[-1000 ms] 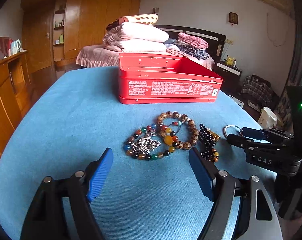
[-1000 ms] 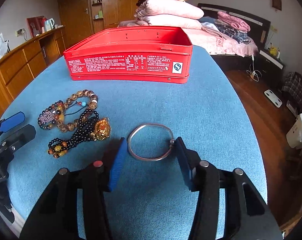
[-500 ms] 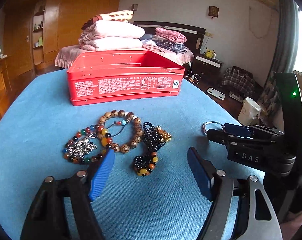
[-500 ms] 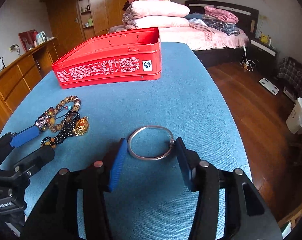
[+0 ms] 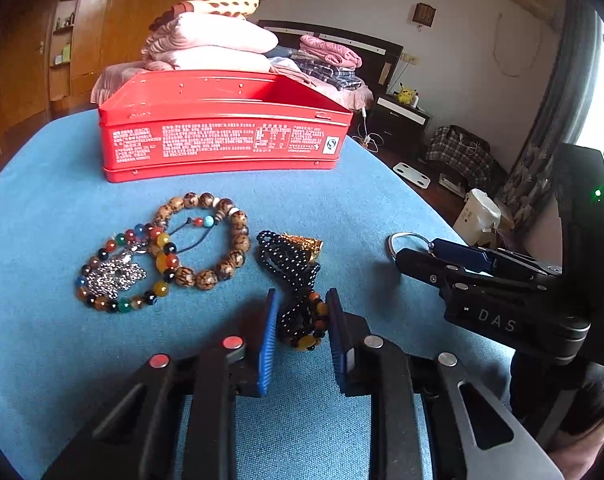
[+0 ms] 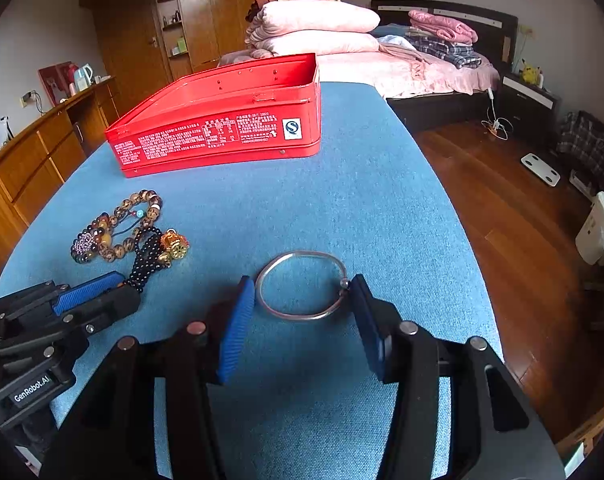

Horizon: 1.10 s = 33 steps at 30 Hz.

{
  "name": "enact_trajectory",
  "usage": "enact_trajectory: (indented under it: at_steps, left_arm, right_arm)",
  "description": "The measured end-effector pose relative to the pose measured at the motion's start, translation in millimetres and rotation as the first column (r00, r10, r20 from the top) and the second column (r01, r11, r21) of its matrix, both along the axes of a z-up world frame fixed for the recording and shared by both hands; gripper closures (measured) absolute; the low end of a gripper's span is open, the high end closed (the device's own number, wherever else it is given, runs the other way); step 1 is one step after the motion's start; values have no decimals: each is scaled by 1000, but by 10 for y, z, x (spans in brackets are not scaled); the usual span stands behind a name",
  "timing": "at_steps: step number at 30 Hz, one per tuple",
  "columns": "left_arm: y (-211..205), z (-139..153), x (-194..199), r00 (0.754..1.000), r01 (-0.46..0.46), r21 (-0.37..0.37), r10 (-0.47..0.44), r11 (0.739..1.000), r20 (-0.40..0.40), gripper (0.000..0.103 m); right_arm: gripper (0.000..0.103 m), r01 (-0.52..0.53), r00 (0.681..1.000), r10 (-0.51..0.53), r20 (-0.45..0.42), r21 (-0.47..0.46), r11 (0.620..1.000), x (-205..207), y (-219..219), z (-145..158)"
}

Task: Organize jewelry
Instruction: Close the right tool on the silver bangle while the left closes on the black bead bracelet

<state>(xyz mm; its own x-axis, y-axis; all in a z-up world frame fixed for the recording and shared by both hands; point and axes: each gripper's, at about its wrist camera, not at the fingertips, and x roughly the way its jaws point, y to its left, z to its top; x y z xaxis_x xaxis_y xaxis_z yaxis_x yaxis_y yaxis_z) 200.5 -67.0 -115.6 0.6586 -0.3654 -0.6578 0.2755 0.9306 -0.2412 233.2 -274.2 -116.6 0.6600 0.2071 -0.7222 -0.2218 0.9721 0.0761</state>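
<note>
My left gripper (image 5: 302,316) has closed on the near end of a black bead necklace (image 5: 293,276) with a gold charm, still lying on the blue table. Left of it lie a brown wooden bead bracelet (image 5: 217,240) and a multicoloured bead bracelet (image 5: 113,276) with a silver pendant. My right gripper (image 6: 302,300) straddles a silver bangle (image 6: 302,284) on the table, both pads touching its rim. An open red tin box (image 5: 221,140) stands behind, also in the right wrist view (image 6: 221,132).
The blue table (image 6: 382,200) ends at a curved edge to the right, with wooden floor below. A wooden cabinet (image 6: 33,168) stands to the left. A bed with folded quilts (image 6: 314,28) lies behind the table.
My left gripper moved right and forward from the bracelets to the black necklace and closed on it. My right gripper kept its place around the bangle.
</note>
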Motion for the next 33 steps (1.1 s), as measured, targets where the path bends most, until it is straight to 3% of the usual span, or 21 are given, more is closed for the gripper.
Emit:
enact_trajectory:
  at_steps: [4,8,9,11,14,27,33]
  left_arm:
    - [-62,25,69,1000,9,17,-9,1000,-2,64]
    - [-140,29,183,1000,14,33,-13,999,-19,65]
    - [-151,31,199,1000,14,34,-13,999,-24,65]
    - [-161,27,223,1000,1,48,0,999,-29,78]
    - [-139,18,206,1000,-1,28,2,1000,-27,84]
    - [-14,32,-16,999,-47,18,47,999,-4,86]
    - [132,148,-111,996,-81,3,81,997,42,87]
  right_arm:
    - [55,3,1000,-3,1,-8,1000,7,3,-8]
    - [55,2,1000,-2,1,-6,1000,10,3,-8]
    - [55,1,1000,-1,1,-6,1000,9,7,-11]
    - [55,2,1000,-2,1,-6,1000,10,8,-11]
    - [54,2,1000,-2,2,-6,1000,8,8,-11]
    - [55,-2,1000,3,22,-36,999,-18,61,-3]
    - [55,-15,998,15,56,-13,1000,-78,69,50]
